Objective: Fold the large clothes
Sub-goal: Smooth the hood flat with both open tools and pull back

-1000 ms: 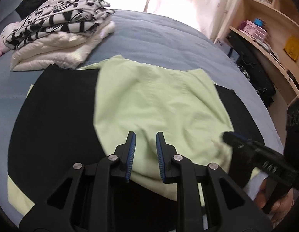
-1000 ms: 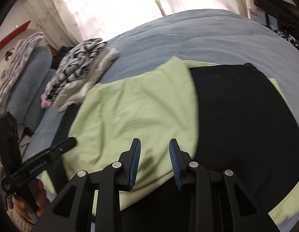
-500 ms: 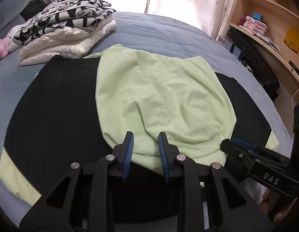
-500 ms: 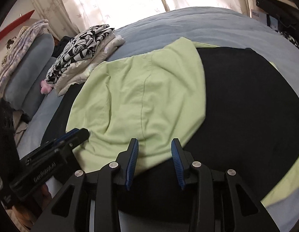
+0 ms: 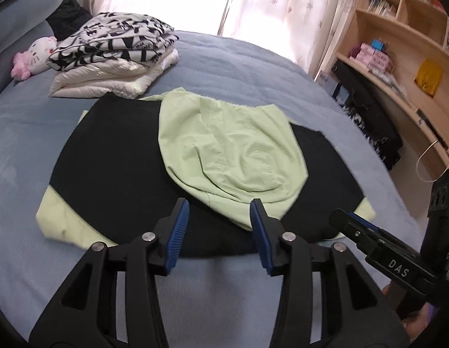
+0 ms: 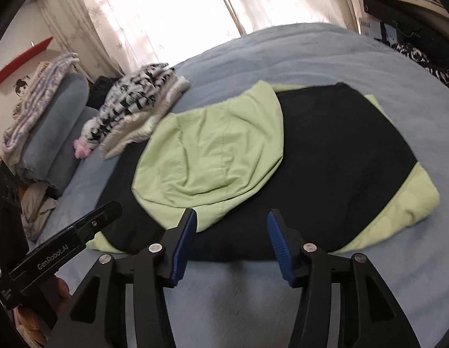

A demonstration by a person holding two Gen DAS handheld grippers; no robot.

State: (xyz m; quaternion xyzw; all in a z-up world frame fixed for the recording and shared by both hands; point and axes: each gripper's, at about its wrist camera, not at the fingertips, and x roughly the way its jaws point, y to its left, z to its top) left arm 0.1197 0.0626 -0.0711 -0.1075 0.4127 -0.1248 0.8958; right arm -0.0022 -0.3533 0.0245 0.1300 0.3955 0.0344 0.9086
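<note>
Both the left gripper and right gripper have let go of the green hood, jaws opening and empty, leaving it flat on the black-and-green garment mid-bed, so this fold looks finished.

Both tools are angled down and forward right now, side by side. My left tool has its blue pads spreading apart, jaws opening, nothing pinched between them. Same on the right tool: jaws opening, pads clear of any cloth. From the left camera I can see the right tool poking in at the lower right edge, with a bit of the hand holding it underneath, mostly hidden.
</note>
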